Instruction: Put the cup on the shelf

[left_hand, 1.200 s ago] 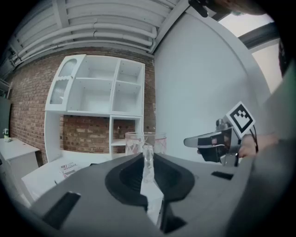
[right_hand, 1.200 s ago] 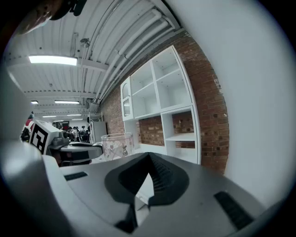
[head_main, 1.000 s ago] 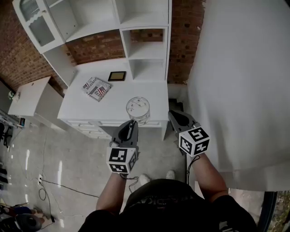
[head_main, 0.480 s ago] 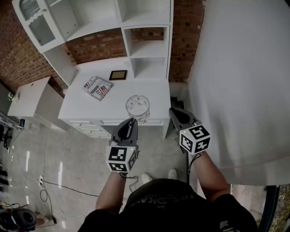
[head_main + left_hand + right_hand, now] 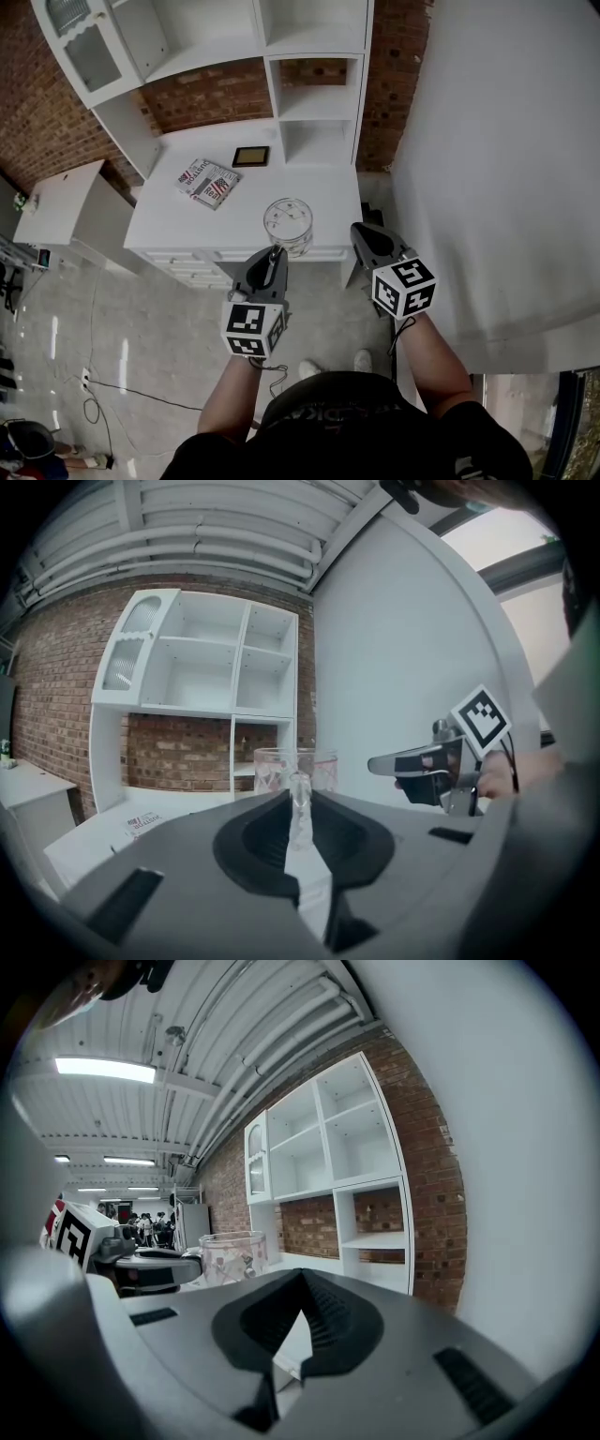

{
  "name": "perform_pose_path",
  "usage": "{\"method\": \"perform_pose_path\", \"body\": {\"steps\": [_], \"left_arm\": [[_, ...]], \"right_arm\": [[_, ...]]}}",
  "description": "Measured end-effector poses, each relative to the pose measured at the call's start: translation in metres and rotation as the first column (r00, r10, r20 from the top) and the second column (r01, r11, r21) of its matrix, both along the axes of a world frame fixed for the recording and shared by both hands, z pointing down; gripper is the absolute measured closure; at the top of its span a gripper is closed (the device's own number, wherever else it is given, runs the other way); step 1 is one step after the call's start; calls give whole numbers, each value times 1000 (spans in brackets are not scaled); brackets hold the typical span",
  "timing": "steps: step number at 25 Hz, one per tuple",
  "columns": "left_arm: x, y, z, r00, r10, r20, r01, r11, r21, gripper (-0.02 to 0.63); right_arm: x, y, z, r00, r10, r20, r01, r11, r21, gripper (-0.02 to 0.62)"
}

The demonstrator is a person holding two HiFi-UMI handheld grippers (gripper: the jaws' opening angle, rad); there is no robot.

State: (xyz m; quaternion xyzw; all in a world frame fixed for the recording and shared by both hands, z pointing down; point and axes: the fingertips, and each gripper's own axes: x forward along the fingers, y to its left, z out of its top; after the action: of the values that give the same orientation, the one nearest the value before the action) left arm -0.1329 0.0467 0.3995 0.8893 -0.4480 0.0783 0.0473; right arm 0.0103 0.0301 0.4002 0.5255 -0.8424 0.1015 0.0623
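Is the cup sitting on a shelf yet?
No, the left tongs are pinching the cup by its rim, and it is not in any compartment of the white shelves.

The clear glass cup [image 5: 286, 223] bore a faint pinkish line pattern. Red brick wall [image 5: 211, 94] (pale mortar joints) showed behind the white open-fronted shelf unit [image 5: 319, 103]. The grey left gripper [image 5: 273, 253] and grey right gripper [image 5: 360, 230] wore black-and-white square markers.
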Motion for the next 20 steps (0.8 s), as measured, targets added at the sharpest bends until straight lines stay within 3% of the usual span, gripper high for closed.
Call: {"method": "perform_pose_path", "body": {"steps": [11,20], "left_arm": [[-39,-21,4,1000,2,-18,-2,1000,-4,571],[-42,-43,7,1000,-17,-24,17,1000,-5,572]], "right_arm": [[-34,-25,-2,1000,18,-8,-18,1000,2,595],[-39,-51,-2,1000,2,-8,-2,1000,5,595]]}}
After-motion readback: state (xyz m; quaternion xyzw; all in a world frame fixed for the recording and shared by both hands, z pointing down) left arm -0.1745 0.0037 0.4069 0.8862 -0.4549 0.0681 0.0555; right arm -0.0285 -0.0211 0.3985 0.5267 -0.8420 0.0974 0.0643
